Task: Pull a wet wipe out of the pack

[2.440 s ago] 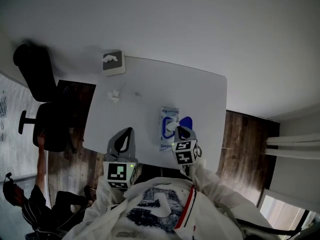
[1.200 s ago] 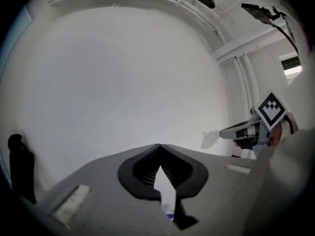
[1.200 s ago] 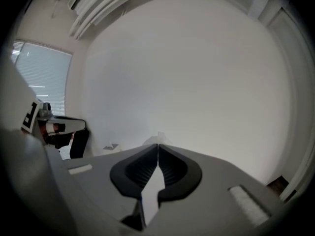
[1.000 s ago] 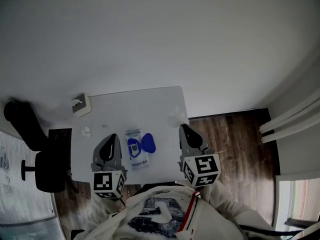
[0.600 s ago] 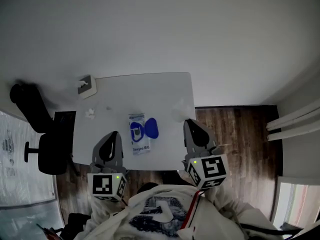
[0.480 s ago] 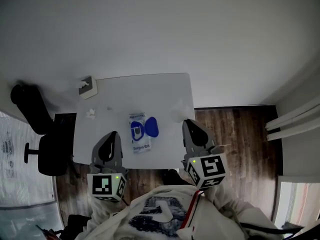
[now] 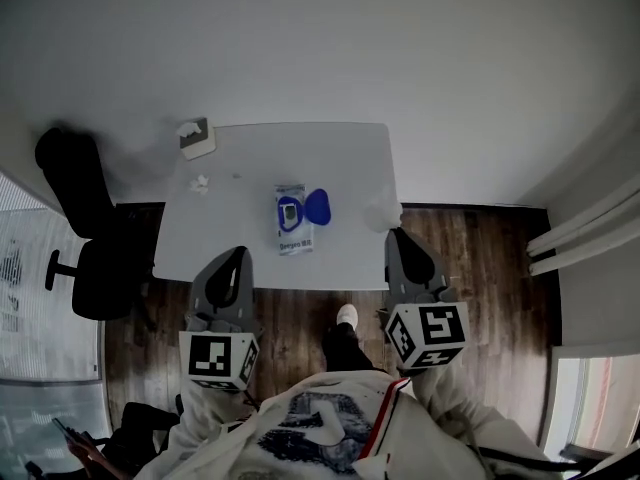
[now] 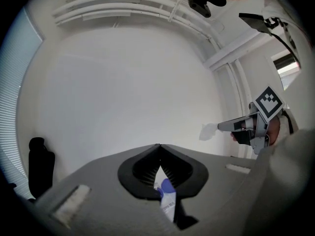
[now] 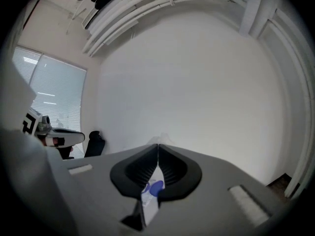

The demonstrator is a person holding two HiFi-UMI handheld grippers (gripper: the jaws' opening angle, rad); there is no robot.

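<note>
White long-sleeved top with dark blue print and red stripe; white shoe; grey left gripper and right gripper, each bearing a black-and-white marker cube.

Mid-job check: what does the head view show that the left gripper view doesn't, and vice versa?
Head view only: the tissue box, a crumpled white scrap on the table, and the wood floor. Left gripper view only: the left tool seen along its own jaws, shut and empty. Both: the wipe pack, the black chair, and the right tool shut on a wet wipe.
</note>
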